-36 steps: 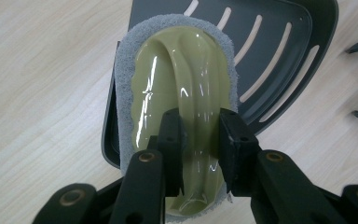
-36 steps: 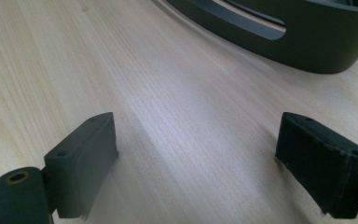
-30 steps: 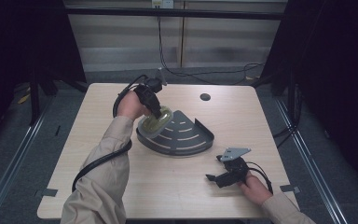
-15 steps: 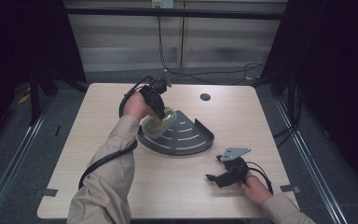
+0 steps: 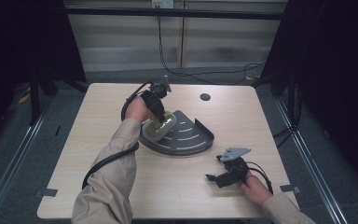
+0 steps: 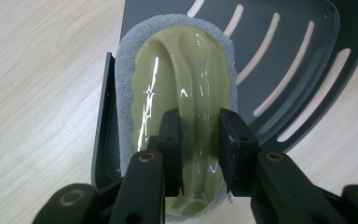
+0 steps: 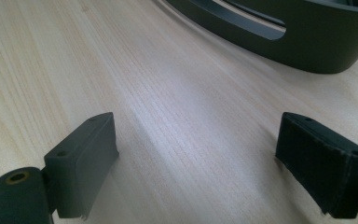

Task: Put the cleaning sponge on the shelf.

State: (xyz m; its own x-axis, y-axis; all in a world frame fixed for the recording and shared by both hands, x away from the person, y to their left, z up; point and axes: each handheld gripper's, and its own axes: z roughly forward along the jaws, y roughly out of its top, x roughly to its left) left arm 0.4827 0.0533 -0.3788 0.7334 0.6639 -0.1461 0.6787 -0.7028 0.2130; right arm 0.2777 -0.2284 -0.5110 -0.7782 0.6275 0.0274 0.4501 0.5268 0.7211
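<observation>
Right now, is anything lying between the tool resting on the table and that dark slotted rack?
Nothing. In the right gripper view, bare wooden table runs from the right tool, jaws wide apart, to the rack's wall. The high view agrees.

High view: the table (image 5: 177,186) is evenly lit from above and its surroundings fall into near-black. Image soft, slightly grainy. Left gripper view: sharp, with white glare streaks on the glossy scrubber handle (image 6: 186,84). Right gripper view: the tray (image 7: 279,32) beyond the table is blurred.
</observation>
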